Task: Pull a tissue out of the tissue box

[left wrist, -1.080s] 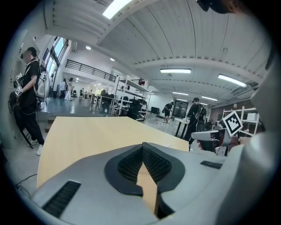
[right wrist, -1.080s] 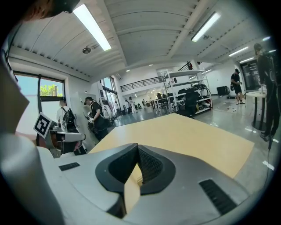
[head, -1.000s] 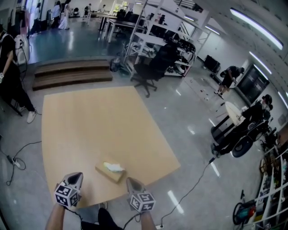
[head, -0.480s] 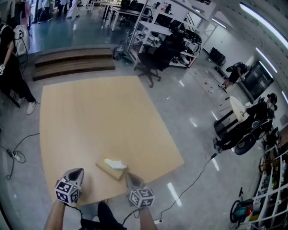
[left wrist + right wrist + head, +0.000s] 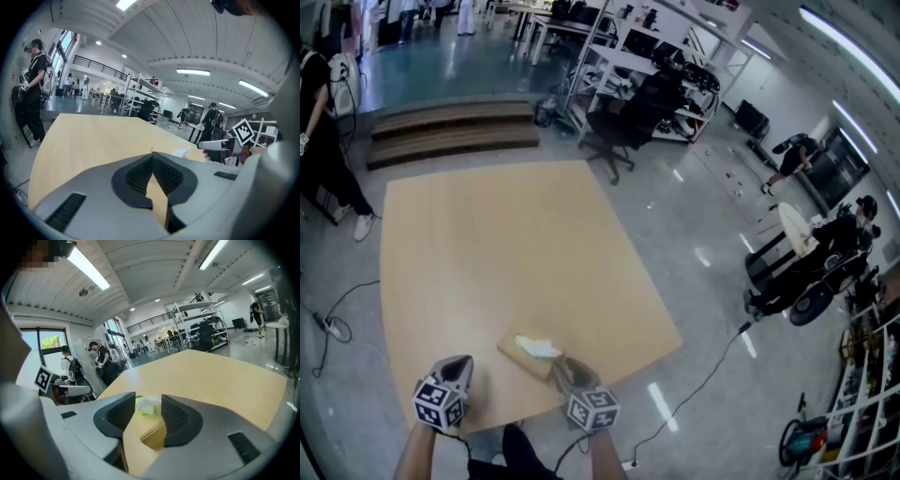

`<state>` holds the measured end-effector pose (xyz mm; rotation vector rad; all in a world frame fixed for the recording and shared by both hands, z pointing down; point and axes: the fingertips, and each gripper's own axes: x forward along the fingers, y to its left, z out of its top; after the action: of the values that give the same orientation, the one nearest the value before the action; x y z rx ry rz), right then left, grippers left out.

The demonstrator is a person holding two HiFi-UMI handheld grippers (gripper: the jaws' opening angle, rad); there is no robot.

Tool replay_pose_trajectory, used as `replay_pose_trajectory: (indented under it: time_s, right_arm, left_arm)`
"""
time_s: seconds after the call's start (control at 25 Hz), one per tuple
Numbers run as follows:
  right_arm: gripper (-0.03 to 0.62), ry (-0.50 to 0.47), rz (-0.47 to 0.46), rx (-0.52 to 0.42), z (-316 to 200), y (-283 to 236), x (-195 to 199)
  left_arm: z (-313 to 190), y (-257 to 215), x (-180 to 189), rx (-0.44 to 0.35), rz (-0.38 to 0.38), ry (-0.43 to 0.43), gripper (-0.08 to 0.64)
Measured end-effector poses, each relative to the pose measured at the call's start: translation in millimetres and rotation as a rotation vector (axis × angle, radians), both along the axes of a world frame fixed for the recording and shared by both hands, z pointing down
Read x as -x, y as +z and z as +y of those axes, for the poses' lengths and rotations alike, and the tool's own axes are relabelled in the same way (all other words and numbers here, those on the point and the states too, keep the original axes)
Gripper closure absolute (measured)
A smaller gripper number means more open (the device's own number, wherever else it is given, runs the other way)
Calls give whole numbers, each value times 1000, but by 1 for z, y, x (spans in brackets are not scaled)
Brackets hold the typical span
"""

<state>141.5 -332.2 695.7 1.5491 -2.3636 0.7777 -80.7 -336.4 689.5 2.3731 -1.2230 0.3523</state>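
A tissue box (image 5: 525, 355) sits close to the near edge of a pale wooden bench (image 5: 487, 244), toward its near right corner. A white tissue (image 5: 537, 348) stands up from its top. The right tool (image 5: 562, 367) points at the box's near end, its jaws just opened wide. In the right gripper view, box and tissue show in the gap between them, neither pad pressing on anything. The left tool (image 5: 459, 364) hovers over the near edge to the box's left, apart from it, jaws closed tip to tip on nothing. Beyond the box a broad run of wood reaches the far edge, where low wooden steps (image 5: 455, 136) and a black office chair (image 5: 619, 127) stand on the floor. Any print on the box is too small to read. The cube (image 5: 592, 410) on each tool carries black-and-white square markers.
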Motion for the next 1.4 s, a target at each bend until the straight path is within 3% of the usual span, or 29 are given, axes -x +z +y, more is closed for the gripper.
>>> replay_pose_trajectory:
  time_s: [0.08,0.2,1.4]
  right_arm:
    - [386,-15,18,11,-3,8,1]
    - [377,-12,31,13,-8,17,2]
    - [379,-29,11,92,-53,54,12]
  left_arm:
    - [0,3,-2,2,-1,1,554]
    - [0,3,-4,3,-1,4,554]
    - [-3,10,14,29,-9,-51,554]
